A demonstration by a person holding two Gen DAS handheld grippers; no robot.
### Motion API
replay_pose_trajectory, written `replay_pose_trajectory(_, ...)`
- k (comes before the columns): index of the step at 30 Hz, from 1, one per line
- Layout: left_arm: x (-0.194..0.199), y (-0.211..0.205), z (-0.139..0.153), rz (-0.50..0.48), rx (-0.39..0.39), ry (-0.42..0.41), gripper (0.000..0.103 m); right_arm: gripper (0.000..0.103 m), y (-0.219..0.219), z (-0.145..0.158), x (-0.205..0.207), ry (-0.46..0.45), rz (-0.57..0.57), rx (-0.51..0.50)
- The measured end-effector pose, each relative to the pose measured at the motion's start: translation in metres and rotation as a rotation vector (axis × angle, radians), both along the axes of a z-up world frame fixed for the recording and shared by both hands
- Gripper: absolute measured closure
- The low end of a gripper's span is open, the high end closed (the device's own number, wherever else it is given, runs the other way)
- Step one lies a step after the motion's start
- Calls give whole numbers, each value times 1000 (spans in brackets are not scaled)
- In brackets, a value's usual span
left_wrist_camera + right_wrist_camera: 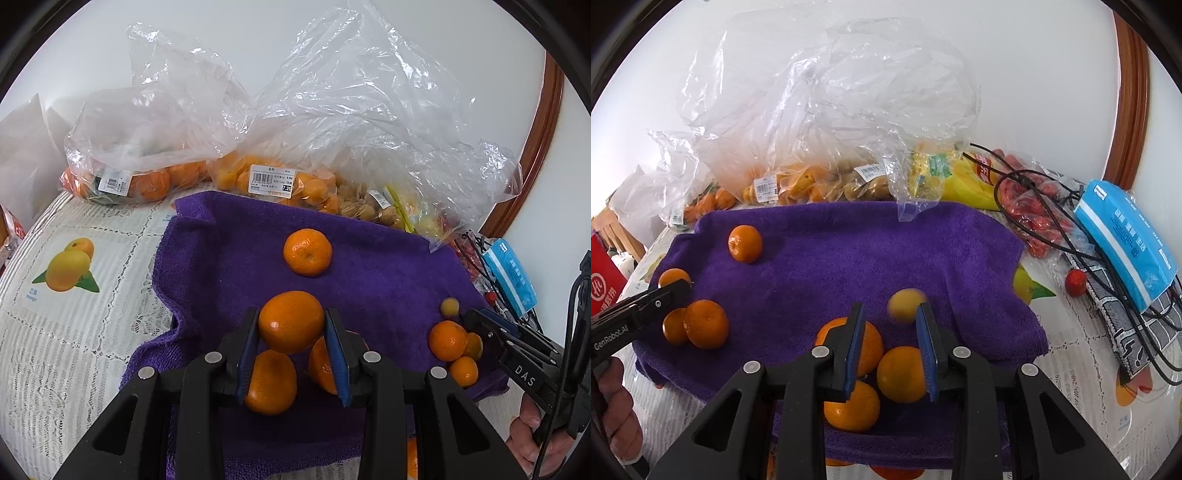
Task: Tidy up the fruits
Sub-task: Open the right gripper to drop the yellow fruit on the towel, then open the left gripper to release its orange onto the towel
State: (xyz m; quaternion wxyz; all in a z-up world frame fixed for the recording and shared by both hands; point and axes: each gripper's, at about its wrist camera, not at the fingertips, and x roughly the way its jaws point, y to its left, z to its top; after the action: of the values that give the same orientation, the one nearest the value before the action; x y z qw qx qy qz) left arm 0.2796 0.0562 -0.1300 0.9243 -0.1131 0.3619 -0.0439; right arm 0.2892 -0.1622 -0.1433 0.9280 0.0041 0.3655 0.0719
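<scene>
A purple towel (388,266) lies on the table with several oranges on it. My left gripper (291,323) is shut on an orange (291,320) and holds it above two other oranges (271,384). A lone orange (307,252) sits farther back. My right gripper (891,325) is open over a cluster of small oranges (901,373); a small yellow fruit (905,304), blurred, is just beyond its fingertips. In the right wrist view the left gripper (670,291) shows at the left by two oranges (705,324).
Clear plastic bags (332,110) of oranges and other fruit stand behind the towel. A blue tissue pack (1126,236), black cables (1052,221) and a red strawberry (1075,282) lie to the right. A red box (604,284) is at the left. A lace tablecloth (74,332) covers the table.
</scene>
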Motion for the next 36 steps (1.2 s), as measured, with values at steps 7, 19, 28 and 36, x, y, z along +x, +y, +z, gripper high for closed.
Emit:
replay_pose_trajectory(7, 0, 0, 1, 7, -9, -5, 70, 70, 4, 2, -3, -11, 9, 4)
replay_pose_trajectory(19, 4, 0, -3, 4, -32, 10, 70, 70, 16, 0, -6, -8, 40, -7)
replay_pose_trajectory(28, -2, -6, 7, -16, 3, -34, 59, 70, 16, -1, -6, 8, 58, 29)
replay_pose_trajectory(36, -9, -13, 12, -39, 18, -64, 53, 70, 15, 7, -13, -25, 52, 34)
